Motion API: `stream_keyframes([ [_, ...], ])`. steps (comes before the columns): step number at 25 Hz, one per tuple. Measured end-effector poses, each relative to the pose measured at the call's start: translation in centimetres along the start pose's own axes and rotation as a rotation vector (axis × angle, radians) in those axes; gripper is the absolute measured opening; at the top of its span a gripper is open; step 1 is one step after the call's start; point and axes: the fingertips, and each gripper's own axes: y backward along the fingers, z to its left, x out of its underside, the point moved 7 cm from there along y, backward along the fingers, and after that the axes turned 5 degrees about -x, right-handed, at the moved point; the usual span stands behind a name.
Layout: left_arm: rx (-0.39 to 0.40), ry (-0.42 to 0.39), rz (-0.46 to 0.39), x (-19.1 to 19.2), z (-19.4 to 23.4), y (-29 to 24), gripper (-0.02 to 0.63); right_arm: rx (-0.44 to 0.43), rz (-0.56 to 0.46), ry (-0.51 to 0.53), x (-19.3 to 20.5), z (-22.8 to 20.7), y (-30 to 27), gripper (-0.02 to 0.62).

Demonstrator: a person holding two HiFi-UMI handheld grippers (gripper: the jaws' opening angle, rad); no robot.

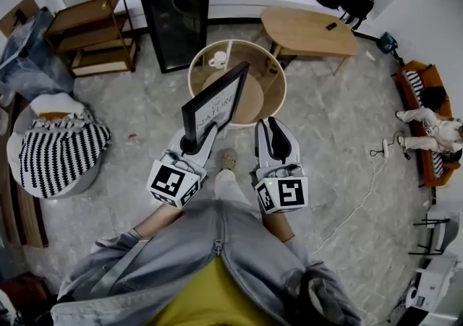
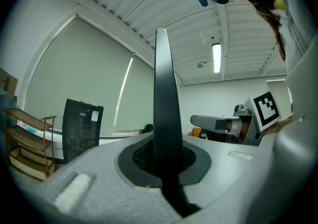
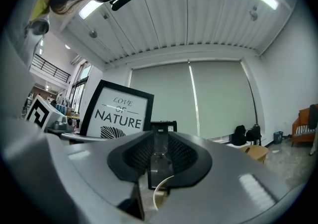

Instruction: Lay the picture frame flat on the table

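The black picture frame (image 1: 215,103) with a "LOVE OF NATURE" print stands upright in the air over the near edge of the round table (image 1: 282,93). My left gripper (image 1: 194,145) is shut on its lower left corner. The left gripper view shows the frame edge-on (image 2: 164,94), running up from between the jaws of the left gripper (image 2: 164,161). My right gripper (image 1: 269,123) hovers just right of the frame, open, with nothing between its jaws. In the right gripper view the print (image 3: 119,111) faces the camera at the left, apart from the right gripper (image 3: 160,156).
A white cup (image 1: 218,59) sits on the round table's far side. Behind stand a black cabinet (image 1: 173,10), a wooden shelf (image 1: 94,28) and an oval wooden table (image 1: 307,32). A striped basket (image 1: 61,155) is at left. A white cable (image 1: 362,194) trails on the floor at right.
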Motion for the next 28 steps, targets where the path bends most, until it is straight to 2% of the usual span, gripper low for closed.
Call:
stream_keyframes([
  [9,0.028,0.078,-0.038,-1.6,5.3,-17.0,0.014,-0.110,0.060,-0.013,0.3,-13.4,-13.2,0.095],
  [14,0.062,0.125,-0.053,-1.1,7.6,-24.0,0.014,-0.213,0.081,-0.028,1.4,-18.8,-18.9,0.104],
  [18,0.129,0.195,-0.033,-0.4,9.3,-27.3,0.014,-0.299,0.099,-0.075,2.6,-21.3,-21.7,0.109],
  [21,0.188,0.200,-0.018,-0.3,10.1,-28.8,0.014,-0.349,0.121,-0.092,3.3,-22.5,-23.0,0.110],
  [26,0.341,0.239,-0.012,-0.9,11.7,-31.4,0.014,-0.411,0.135,-0.138,3.2,-24.0,-25.1,0.114],
  [28,0.402,0.217,0.005,-1.1,12.2,-32.5,0.014,-0.423,0.133,-0.141,2.9,-24.5,-25.7,0.115],
])
